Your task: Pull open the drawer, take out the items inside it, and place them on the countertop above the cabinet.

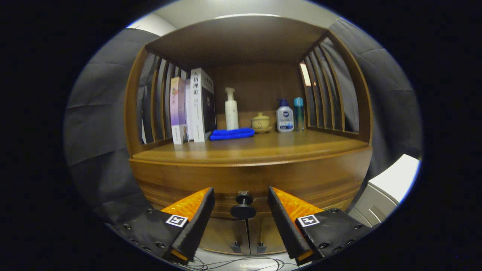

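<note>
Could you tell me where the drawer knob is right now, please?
In the gripper view, the drawer knob sits on the drawer front, centred between the open gripper fingers, untouched, just above the two cabinet doors.

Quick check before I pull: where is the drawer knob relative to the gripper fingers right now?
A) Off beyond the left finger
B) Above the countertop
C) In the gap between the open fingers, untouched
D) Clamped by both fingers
C: the drawer knob sits centred in the gap of the gripper, whose fingers stand apart with space on both sides of it.
</note>
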### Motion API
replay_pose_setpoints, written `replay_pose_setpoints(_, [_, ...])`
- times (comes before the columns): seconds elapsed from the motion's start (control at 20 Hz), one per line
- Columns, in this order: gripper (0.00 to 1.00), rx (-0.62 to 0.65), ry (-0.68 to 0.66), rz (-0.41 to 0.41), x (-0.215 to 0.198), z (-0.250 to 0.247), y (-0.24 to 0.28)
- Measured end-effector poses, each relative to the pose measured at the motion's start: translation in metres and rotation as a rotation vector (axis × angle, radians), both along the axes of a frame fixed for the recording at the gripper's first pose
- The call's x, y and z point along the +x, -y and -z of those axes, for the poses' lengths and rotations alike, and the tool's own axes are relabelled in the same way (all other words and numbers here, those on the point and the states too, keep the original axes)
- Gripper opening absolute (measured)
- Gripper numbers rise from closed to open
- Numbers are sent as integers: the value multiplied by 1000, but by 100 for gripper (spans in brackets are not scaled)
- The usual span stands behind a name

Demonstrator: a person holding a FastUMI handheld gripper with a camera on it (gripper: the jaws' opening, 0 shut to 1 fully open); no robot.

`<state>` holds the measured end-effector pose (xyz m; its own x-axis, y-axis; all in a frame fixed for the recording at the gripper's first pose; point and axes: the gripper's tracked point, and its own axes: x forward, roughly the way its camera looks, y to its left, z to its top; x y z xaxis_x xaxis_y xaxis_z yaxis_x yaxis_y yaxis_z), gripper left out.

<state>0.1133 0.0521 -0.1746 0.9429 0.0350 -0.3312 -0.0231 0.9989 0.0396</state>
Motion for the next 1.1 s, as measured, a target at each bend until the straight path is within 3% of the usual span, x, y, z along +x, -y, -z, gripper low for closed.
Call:
replay_pose_setpoints(0.25, [76,-13,-58,-2,12,31,2])
replay_pose_setpoints(0.4, [45,20,-28,-11,15,30,3])
replay_pose_setpoints(0.65, [22,-29,-33,-5,8,27,6])
replay_pose_setpoints(1.1, [22,-55,-31,-50,-56,21,4])
